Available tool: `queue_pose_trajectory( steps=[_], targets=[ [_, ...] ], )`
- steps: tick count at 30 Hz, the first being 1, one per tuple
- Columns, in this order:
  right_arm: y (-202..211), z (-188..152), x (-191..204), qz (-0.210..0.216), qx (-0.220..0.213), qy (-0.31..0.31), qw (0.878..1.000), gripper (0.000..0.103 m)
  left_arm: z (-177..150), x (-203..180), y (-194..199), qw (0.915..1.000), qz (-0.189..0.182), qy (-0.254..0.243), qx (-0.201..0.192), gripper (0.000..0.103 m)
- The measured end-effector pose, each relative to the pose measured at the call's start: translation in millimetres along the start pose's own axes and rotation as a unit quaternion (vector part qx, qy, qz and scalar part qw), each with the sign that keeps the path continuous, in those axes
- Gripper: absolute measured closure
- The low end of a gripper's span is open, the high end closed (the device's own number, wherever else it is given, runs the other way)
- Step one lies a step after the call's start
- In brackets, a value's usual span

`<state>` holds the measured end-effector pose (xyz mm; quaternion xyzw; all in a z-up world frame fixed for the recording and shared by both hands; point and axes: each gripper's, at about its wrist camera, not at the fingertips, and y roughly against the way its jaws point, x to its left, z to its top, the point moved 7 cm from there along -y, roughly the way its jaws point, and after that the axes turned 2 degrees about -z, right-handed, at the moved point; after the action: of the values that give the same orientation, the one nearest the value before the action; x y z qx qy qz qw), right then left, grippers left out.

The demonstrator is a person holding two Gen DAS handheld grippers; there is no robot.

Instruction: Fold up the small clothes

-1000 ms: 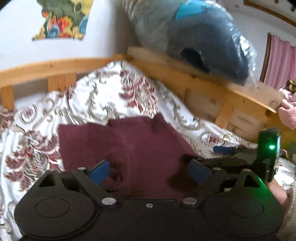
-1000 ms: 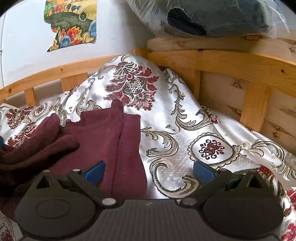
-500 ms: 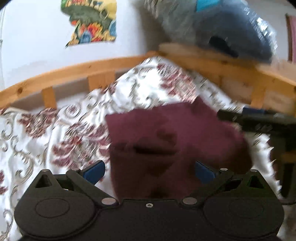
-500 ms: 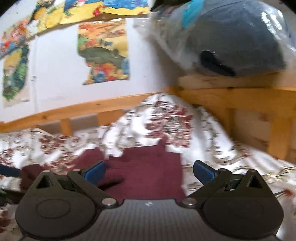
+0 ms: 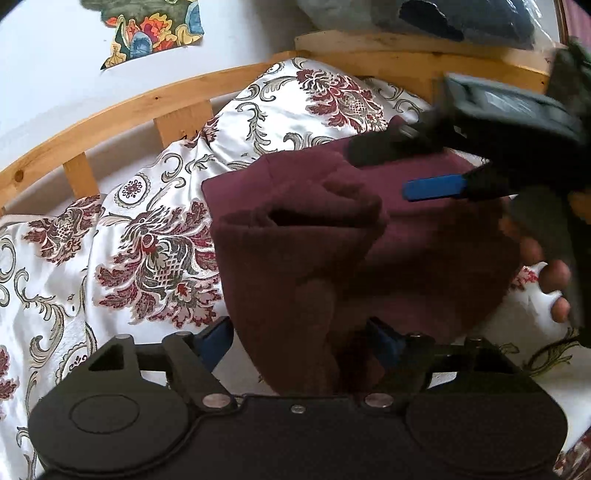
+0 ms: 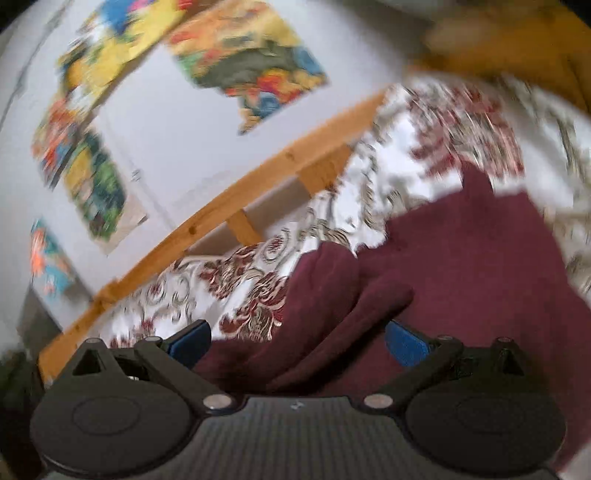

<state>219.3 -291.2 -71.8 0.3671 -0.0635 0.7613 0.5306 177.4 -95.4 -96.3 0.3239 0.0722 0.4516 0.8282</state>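
Note:
A maroon garment (image 5: 332, 240) lies rumpled on a white bedspread with red floral print (image 5: 147, 251). Its near folds rise between the fingers of my left gripper (image 5: 299, 343), whose jaws stand wide open around the cloth. My right gripper (image 5: 432, 190) shows in the left wrist view, hovering over the garment's far right part with one blue pad visible. In the blurred right wrist view the garment (image 6: 461, 277) fills the lower right, and my right gripper (image 6: 295, 341) is open above its bunched folds.
A wooden bed rail (image 5: 129, 107) curves along the far side of the bed. A plastic-wrapped dark bundle (image 5: 461, 18) sits on the headboard (image 5: 406, 40). Colourful posters (image 6: 236, 55) hang on the white wall.
Both grippers swung left and tilted. The right gripper rose and moved over the garment. The left gripper moved closer, with cloth now bunched between its open fingers.

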Motion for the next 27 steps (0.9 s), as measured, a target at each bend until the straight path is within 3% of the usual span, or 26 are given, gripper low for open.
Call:
queue_pose_trajectory(
  steps=[3, 9, 12, 14, 15, 17, 20, 23, 27],
  targets=[
    [-20.4, 5.4, -9.9, -0.018, 0.009, -0.041, 0.999, 0.000, -0.3, 3.5, 1.9, 0.9999, -0.010, 0.006, -0.004, 0.024],
    [-36.6, 1.7, -24.9, -0.052, 0.023, -0.063, 0.996, 0.000, 3.0, 8.4, 3.2, 1.0000, -0.003, 0.005, -0.005, 0.033],
    [-36.1, 0.5, -22.0, -0.060, 0.024, -0.052, 0.997, 0.006, 5.2, 5.3, 5.8, 0.9999, 0.002, -0.009, -0.010, 0.044],
    [-35.1, -0.3, -20.7, -0.079, 0.025, -0.035, 0.996, 0.024, 6.9, 1.2, 6.9, 0.9998, 0.002, -0.020, -0.010, 0.060],
    [-33.9, -0.9, -19.7, -0.090, 0.024, -0.027, 0.995, 0.029, 8.1, 0.1, 7.9, 0.9997, 0.003, -0.021, -0.011, 0.060],
    [-32.9, -1.8, -17.3, -0.111, 0.025, -0.007, 0.994, 0.054, 11.7, -2.5, 10.7, 0.9996, 0.003, -0.023, -0.016, 0.067],
    [-26.4, -0.1, -11.5, -0.122, 0.016, 0.029, 0.992, 0.078, 18.2, -11.5, 15.5, 0.9989, 0.003, -0.036, -0.030, 0.068],
    [-18.6, 6.2, -6.2, -0.131, 0.001, 0.074, 0.989, 0.083, 24.8, -29.2, 20.6, 0.9965, 0.002, -0.066, -0.050, 0.069],
    [-3.9, 17.7, 1.8, -0.163, -0.023, 0.165, 0.973, 0.084, 32.0, -57.2, 23.4, 0.9919, -0.015, -0.104, -0.071, 0.070]
  ],
)
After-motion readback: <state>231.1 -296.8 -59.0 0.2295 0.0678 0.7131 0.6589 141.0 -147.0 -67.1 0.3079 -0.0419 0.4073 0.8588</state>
